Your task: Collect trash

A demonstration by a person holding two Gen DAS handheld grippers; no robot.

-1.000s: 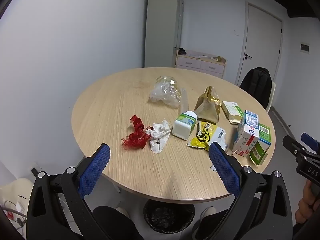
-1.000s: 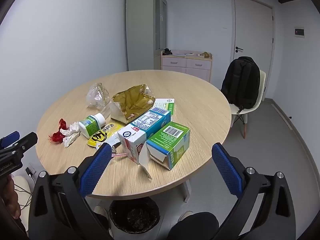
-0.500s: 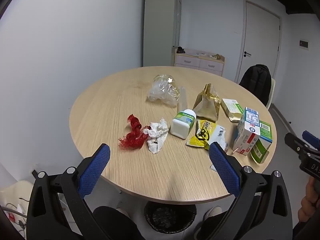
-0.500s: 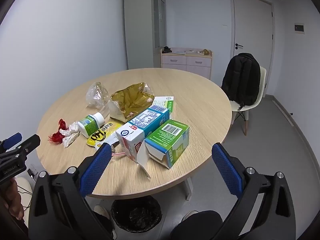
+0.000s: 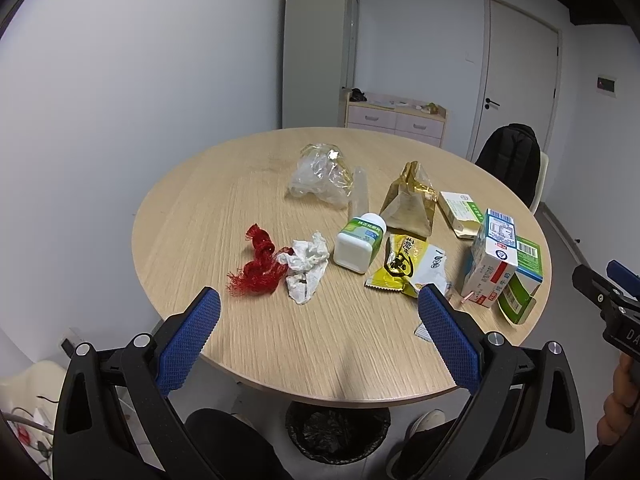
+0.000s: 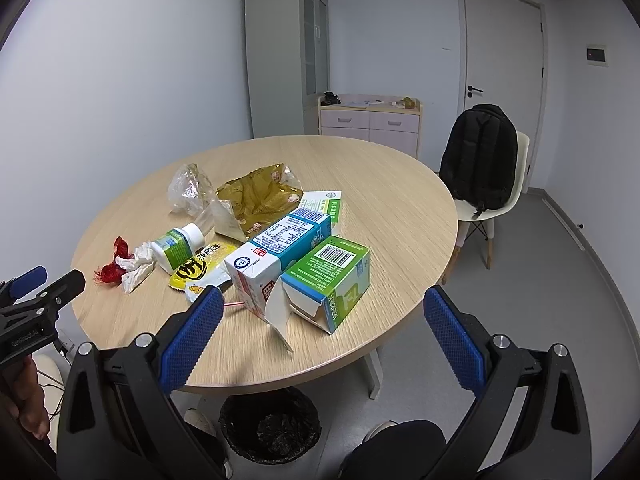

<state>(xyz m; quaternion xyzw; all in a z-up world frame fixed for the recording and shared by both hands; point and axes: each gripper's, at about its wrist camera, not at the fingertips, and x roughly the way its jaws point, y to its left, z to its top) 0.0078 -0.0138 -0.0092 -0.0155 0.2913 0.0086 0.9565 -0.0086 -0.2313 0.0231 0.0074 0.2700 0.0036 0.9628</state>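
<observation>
Trash lies on a round wooden table (image 5: pixel 240 200): red netting (image 5: pixel 256 268), a crumpled tissue (image 5: pixel 306 268), a white pill bottle (image 5: pixel 358 240), a yellow wrapper (image 5: pixel 404 266), a gold bag (image 5: pixel 408 204), a clear plastic bag (image 5: pixel 322 178), a milk carton (image 6: pixel 276 256) and a green box (image 6: pixel 332 284). A black bin (image 6: pixel 270 424) stands under the table's near edge. My left gripper (image 5: pixel 320 304) is open and empty above the near edge. My right gripper (image 6: pixel 320 312) is open and empty in front of the cartons.
A chair with a black backpack (image 6: pixel 482 156) stands at the table's far right. A low drawer cabinet (image 6: pixel 370 120) and a tall cupboard (image 6: pixel 286 56) stand against the back wall beside a door (image 6: pixel 502 80). The person's legs show below both grippers.
Both grippers have risen and drawn back slightly, so the table looks a little farther away. Nothing on the table has moved. Both grippers stay open.
</observation>
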